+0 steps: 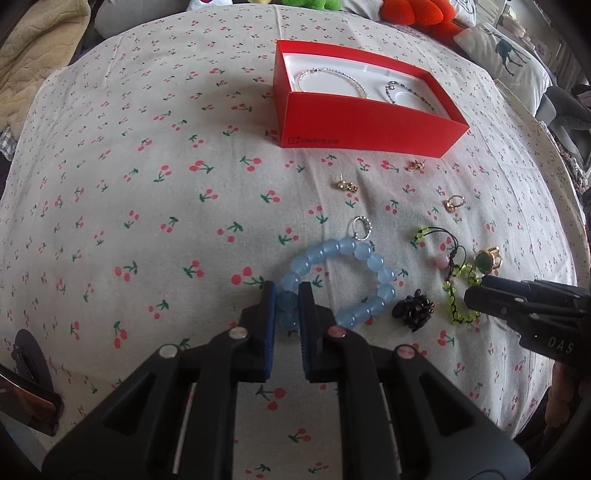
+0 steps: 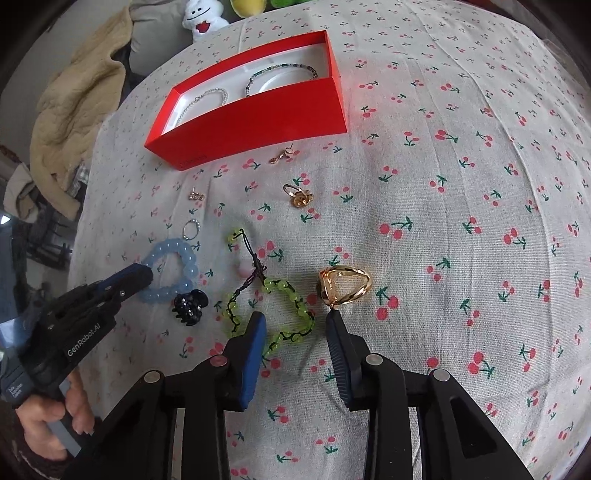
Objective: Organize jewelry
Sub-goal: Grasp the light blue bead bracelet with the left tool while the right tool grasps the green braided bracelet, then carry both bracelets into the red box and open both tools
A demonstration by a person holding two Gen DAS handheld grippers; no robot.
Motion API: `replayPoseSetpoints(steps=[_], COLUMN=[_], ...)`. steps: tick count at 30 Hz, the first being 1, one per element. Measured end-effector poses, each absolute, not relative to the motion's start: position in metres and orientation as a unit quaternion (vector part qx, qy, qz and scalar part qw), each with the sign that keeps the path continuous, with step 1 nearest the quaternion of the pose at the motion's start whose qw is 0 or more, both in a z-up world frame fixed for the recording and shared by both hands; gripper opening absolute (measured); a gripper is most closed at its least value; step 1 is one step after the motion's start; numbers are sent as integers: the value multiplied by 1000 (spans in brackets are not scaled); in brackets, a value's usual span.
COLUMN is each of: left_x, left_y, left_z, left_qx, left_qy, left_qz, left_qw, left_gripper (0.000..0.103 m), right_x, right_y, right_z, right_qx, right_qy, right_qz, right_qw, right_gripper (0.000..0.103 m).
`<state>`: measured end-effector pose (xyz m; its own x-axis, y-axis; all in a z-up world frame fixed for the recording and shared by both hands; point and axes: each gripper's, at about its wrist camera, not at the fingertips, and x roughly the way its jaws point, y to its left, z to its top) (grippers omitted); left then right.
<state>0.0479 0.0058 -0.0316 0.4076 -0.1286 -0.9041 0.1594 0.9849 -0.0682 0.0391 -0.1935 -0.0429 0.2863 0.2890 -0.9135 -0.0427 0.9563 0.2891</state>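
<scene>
My left gripper [image 1: 287, 291] is shut on the blue bead bracelet [image 1: 369, 258], which lies on the cherry-print cloth; it also shows in the right wrist view [image 2: 184, 275]. My right gripper [image 2: 295, 320] is open over the green bead bracelet [image 2: 291, 295], with a gold ring [image 2: 345, 286] just beyond its right fingertip. The red box [image 1: 369, 123] further back holds a pearl bracelet [image 1: 332, 79] and a dark bead bracelet [image 1: 410, 94].
A black hair claw [image 1: 413, 310], a silver ring [image 1: 361, 226], two gold earrings [image 1: 346, 185] [image 1: 415, 166] and a gold flower ring [image 1: 454, 203] lie on the cloth. Plush toys [image 1: 413, 11] and a pillow [image 1: 506, 55] sit behind the box.
</scene>
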Motion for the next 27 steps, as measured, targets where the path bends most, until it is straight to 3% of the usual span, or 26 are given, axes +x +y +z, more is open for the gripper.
replayPoseSetpoints(steps=[4, 7, 15, 27], left_x=[48, 52, 47, 50], left_y=[6, 5, -2, 1], left_z=[-32, -36, -23, 42], left_qx=[12, 16, 16, -37], left_qy=[539, 540, 528, 473], left_qz=[-83, -81, -83, -117], left_qw=[838, 838, 845, 872], left_gripper=[14, 15, 13, 13], right_x=[41, 41, 37, 43], right_y=[-180, -179, -187, -197], right_z=[-45, -43, -16, 47], right_qx=[58, 50, 66, 90], right_qy=[580, 579, 560, 498], right_qz=[92, 93, 111, 130], right_qw=[807, 809, 819, 853], right_gripper=[12, 7, 6, 6])
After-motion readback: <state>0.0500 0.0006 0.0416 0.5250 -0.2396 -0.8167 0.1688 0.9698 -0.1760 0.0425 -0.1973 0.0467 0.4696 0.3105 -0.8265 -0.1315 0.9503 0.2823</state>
